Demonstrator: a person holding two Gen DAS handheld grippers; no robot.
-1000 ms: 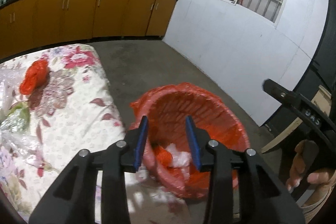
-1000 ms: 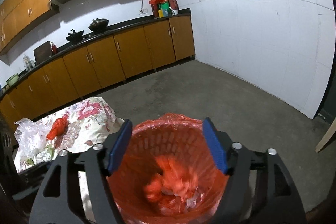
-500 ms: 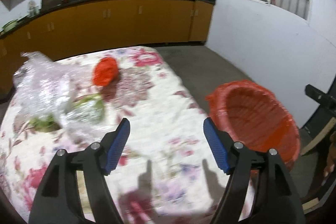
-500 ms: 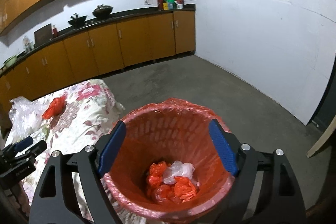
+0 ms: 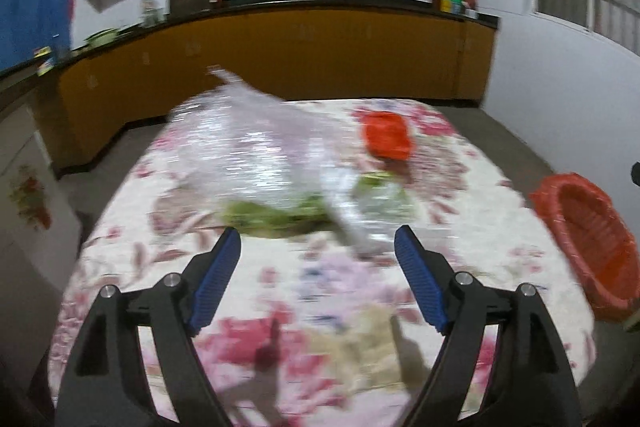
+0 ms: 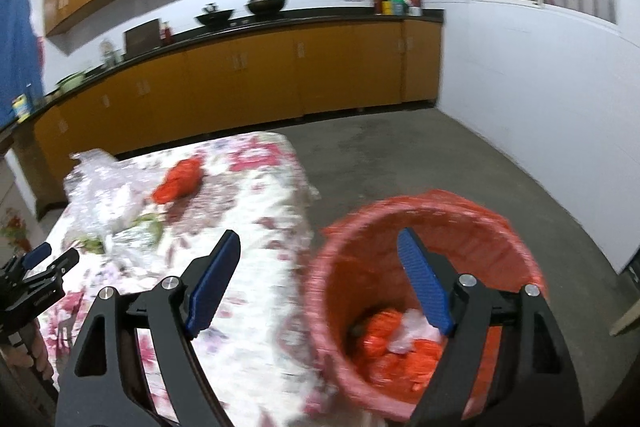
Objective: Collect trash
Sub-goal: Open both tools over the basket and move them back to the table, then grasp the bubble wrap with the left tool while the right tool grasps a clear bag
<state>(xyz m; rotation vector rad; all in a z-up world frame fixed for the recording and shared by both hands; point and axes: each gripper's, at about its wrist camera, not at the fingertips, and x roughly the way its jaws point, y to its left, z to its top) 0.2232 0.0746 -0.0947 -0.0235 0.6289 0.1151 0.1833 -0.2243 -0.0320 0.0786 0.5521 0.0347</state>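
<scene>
Left gripper [image 5: 317, 251]: jaws spread wide, holding nothing, poised over the floral tablecloth [image 5: 304, 291]. Right gripper [image 6: 320, 251]: jaws equally wide, released, touching nothing; its right finger overlaps the red bin [image 6: 424, 263] standing beside the table's edge.

Both views are motion-blurred. The clear plastic bag [image 5: 256, 155] on the cloth holds green matter that cannot be identified. A crumpled red bag [image 5: 386, 135] lies just beyond it. The bin's contents, red and white scraps [image 6: 396, 339], are partly hidden by the right finger.

Orange cabinets [image 6: 280, 75] line the far wall.
</scene>
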